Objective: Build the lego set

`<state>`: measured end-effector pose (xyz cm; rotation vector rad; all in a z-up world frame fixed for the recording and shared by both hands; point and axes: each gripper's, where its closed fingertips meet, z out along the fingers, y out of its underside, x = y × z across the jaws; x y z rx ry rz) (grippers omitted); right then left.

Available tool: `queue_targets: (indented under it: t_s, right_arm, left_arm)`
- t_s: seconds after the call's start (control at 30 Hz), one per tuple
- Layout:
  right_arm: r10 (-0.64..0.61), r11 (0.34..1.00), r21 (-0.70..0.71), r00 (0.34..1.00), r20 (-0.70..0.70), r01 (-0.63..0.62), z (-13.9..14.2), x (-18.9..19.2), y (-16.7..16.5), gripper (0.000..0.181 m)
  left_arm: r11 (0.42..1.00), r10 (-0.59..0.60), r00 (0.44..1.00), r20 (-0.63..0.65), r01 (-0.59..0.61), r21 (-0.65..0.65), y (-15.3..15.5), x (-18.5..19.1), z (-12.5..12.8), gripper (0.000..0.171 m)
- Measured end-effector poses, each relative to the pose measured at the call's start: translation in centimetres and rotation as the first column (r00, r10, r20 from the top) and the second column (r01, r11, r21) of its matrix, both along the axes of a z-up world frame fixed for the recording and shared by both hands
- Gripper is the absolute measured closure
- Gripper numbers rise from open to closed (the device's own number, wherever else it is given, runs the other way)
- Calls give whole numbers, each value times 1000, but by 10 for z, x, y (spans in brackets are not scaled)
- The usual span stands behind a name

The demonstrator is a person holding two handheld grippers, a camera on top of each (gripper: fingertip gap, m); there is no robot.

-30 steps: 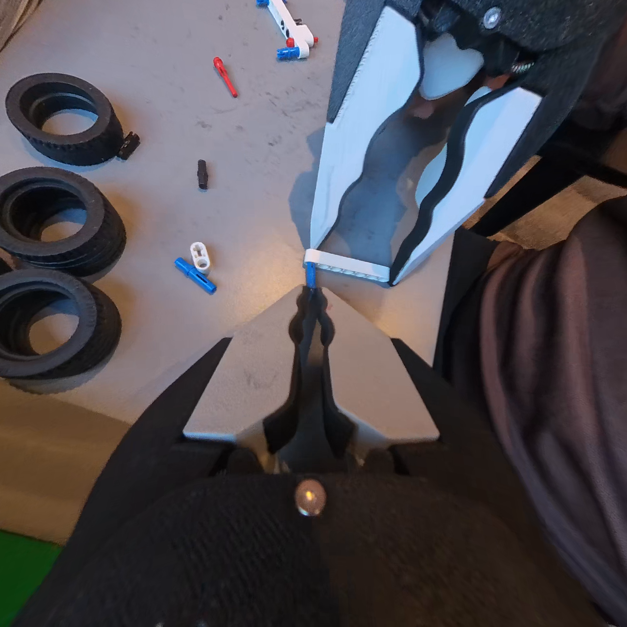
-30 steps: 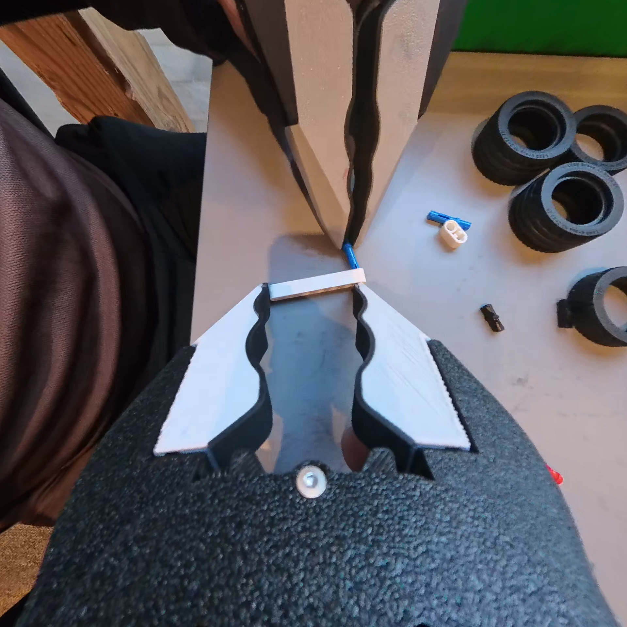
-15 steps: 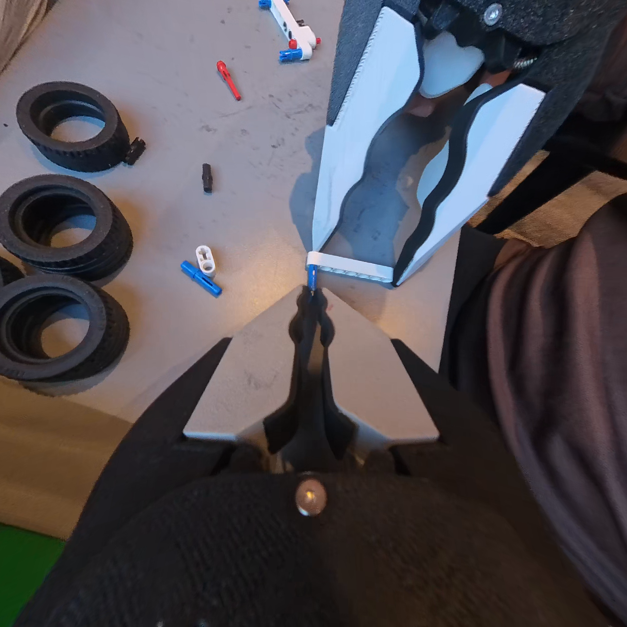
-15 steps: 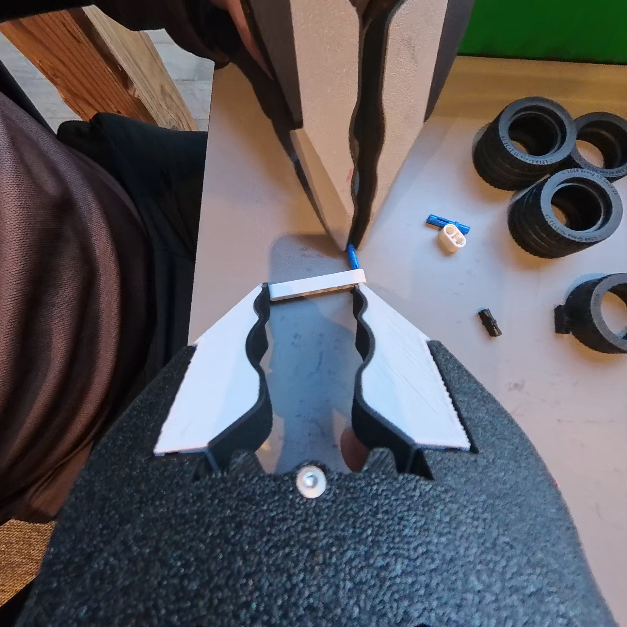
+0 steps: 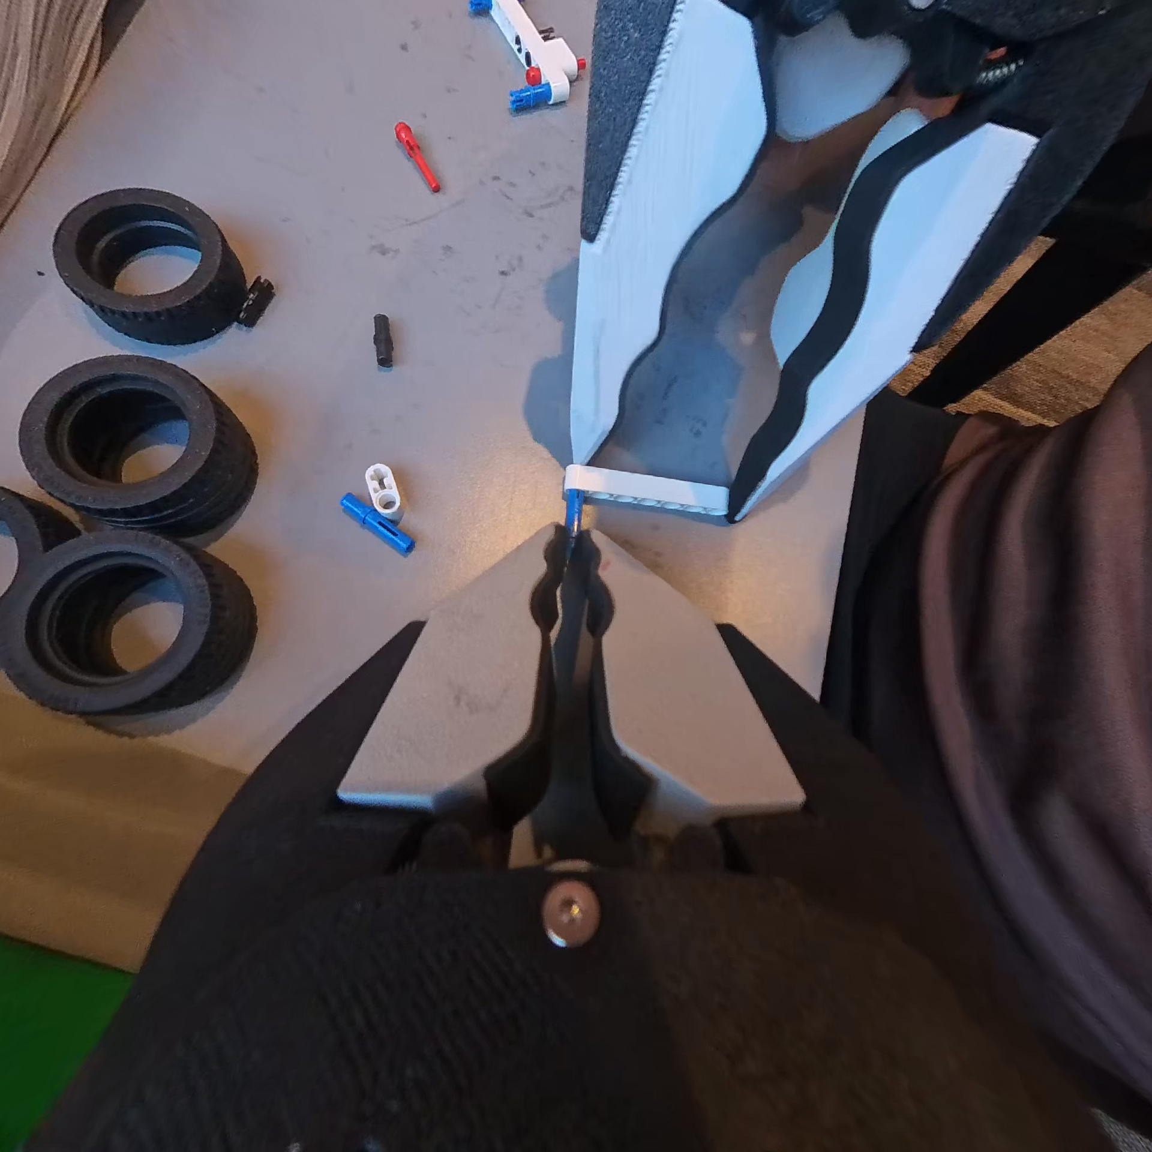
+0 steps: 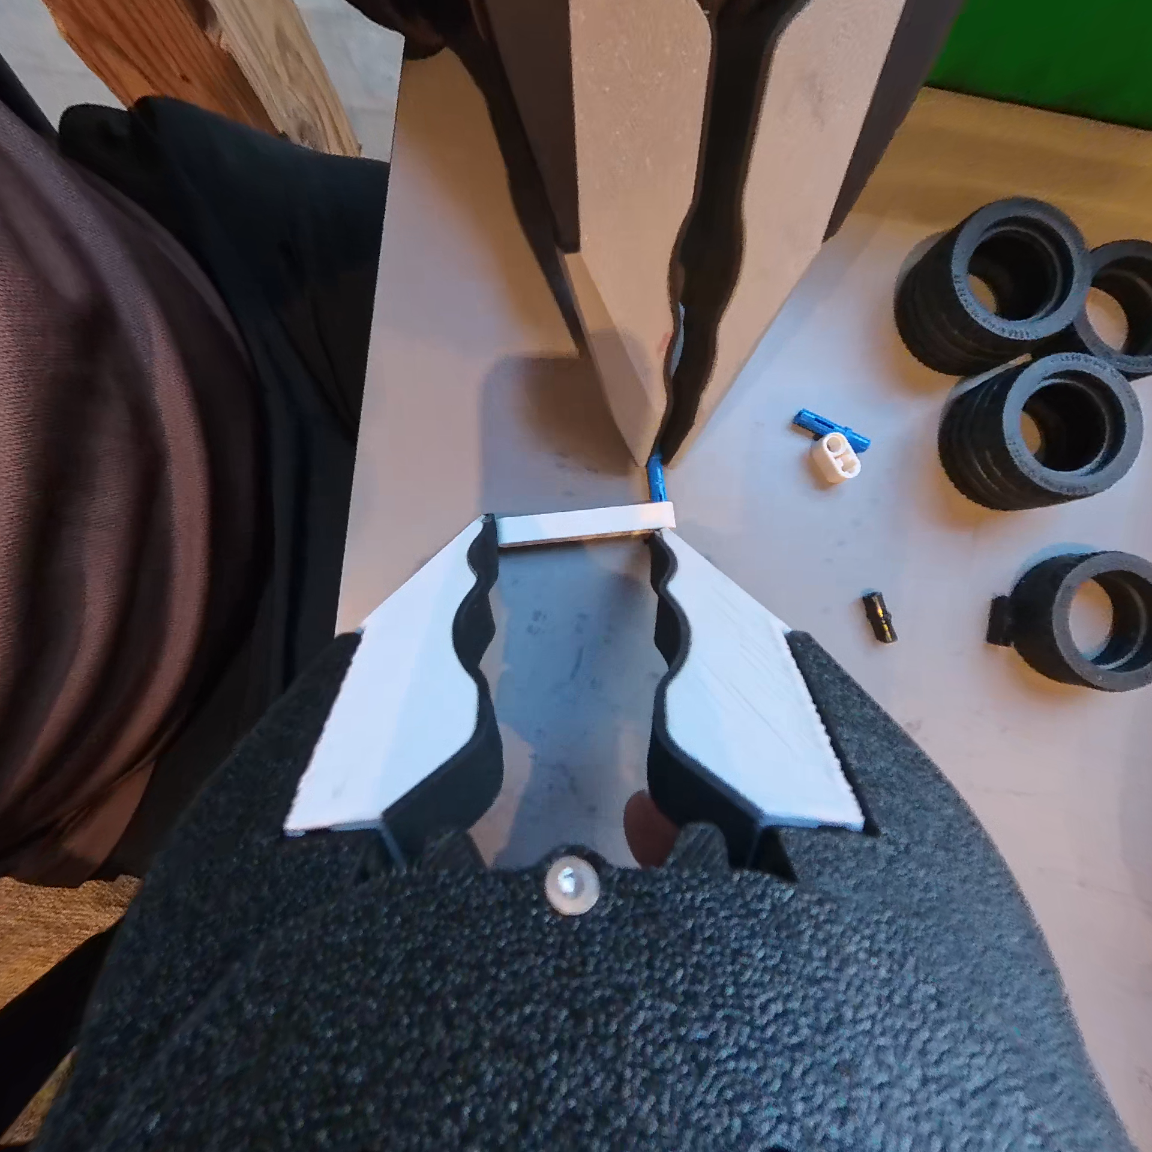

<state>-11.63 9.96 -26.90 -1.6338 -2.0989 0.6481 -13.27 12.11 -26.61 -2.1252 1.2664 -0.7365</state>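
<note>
My right gripper (image 6: pixel 573 527) is shut on a white beam (image 6: pixel 586 522), held by its two ends above the grey table; it also shows in the left wrist view (image 5: pixel 648 492). My left gripper (image 5: pixel 570 539) is shut on a blue pin (image 5: pixel 573 508). The pin's far tip sits in the end hole of the white beam (image 5: pixel 645 489). In the right wrist view the blue pin (image 6: pixel 656 483) runs from the left gripper's tips (image 6: pixel 653 458) to the beam's right end.
Several black tyres (image 5: pixel 137 449) lie at the left. A loose blue pin with a white connector (image 5: pixel 380 505), a black pin (image 5: pixel 383 340), a red pin (image 5: pixel 416 156) and a white beam assembly (image 5: pixel 530 56) lie on the table (image 5: pixel 312 218). A person's dark clothing (image 5: pixel 1028 686) is at the right. The grippers are tip to tip, or close to it.
Both grippers hold their parts as before. The pin has stayed at the beam's end hole, and the views have shifted slightly over the table.
</note>
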Motion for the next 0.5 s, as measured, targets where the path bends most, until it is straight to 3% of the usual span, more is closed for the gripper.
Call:
queue_targets:
  t_s: [0.27,0.5]
  right_arm:
    - [42,999,18,998,38,-43,0,-1,1,133]
    - [-7,1000,-5,999,33,8,0,-1,2,133]
  left_arm:
    - [1000,-25,1000,10,25,-16,0,0,0,171]
    - [1000,-17,1000,5,17,12,0,0,0,171]
